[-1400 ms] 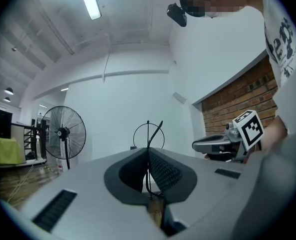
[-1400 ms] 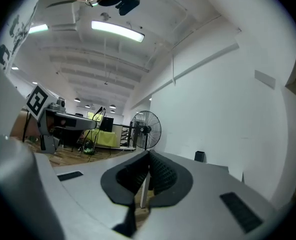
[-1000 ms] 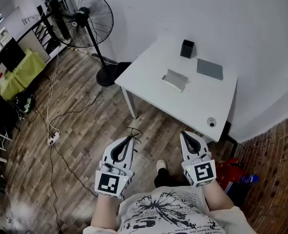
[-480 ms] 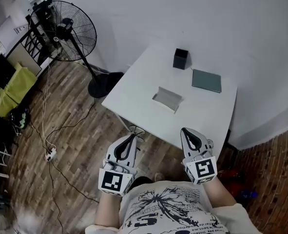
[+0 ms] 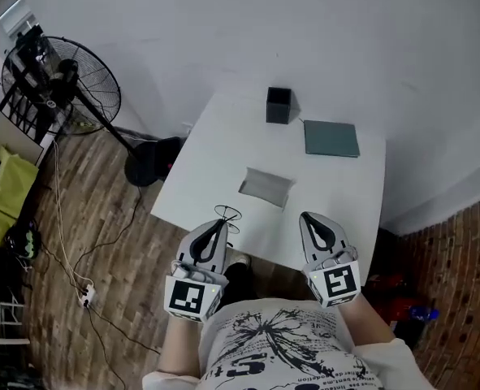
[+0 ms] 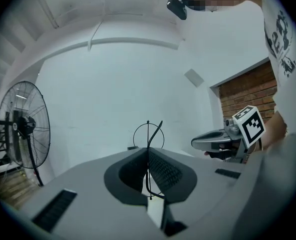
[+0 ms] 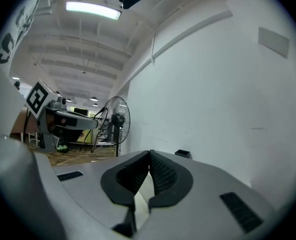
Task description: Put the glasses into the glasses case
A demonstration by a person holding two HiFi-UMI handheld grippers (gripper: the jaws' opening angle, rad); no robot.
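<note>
Thin black wire-framed glasses [image 5: 227, 214] stick out of my left gripper [image 5: 218, 227], which is shut on them; in the left gripper view a round lens rim [image 6: 149, 134] rises above the closed pads of the left gripper [image 6: 149, 153]. The grey glasses case [image 5: 266, 187] lies in the middle of the white table [image 5: 199, 177], a little beyond both grippers. My right gripper [image 5: 308, 218] is shut with nothing in it, level with the left one at the table's near edge. Its pads meet in the right gripper view [image 7: 149, 157].
A black square box [image 5: 278, 105] and a flat grey-green pad [image 5: 331, 138] lie at the table's far side by the white wall. A standing fan [image 5: 61, 80] and cables are on the wooden floor to the left. A brick floor strip lies to the right.
The table has come much nearer in the head view. Both grippers, earlier over the wooden floor, now reach the table's near edge. The left one still holds the glasses.
</note>
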